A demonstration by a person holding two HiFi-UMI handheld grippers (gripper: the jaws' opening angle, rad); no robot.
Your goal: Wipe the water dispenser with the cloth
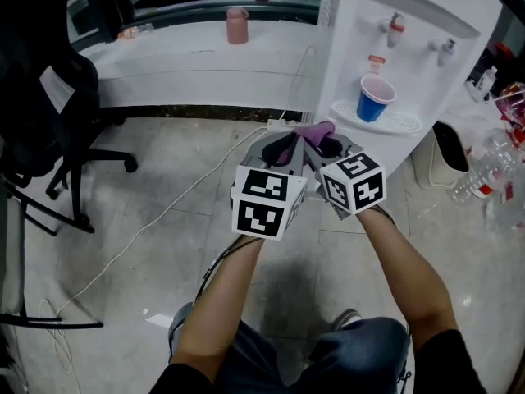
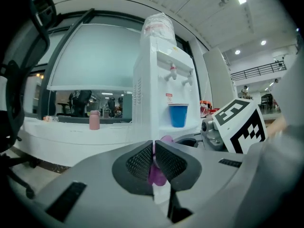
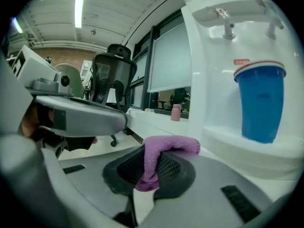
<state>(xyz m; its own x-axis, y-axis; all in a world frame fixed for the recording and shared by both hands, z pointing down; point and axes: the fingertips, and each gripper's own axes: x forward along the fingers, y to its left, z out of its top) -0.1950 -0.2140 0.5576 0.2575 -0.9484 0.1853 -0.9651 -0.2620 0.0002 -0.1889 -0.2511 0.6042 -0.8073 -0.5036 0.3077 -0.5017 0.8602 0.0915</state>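
Beyond the tiled floor [image 1: 172, 179], the water dispenser [image 1: 410, 56] looks not yet wiped. My left hand-held gripper [image 1: 283, 148] and right hand-held gripper [image 1: 326, 148] both clamp the cloth [image 1: 318, 129].

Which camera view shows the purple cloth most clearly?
The right gripper view: the soft purple cloth sits in the centre, folded over and clamped in the right gripper. The left gripper view shows only a sliver pinched in the left gripper. The head view shows a small part beyond the marker cubes.
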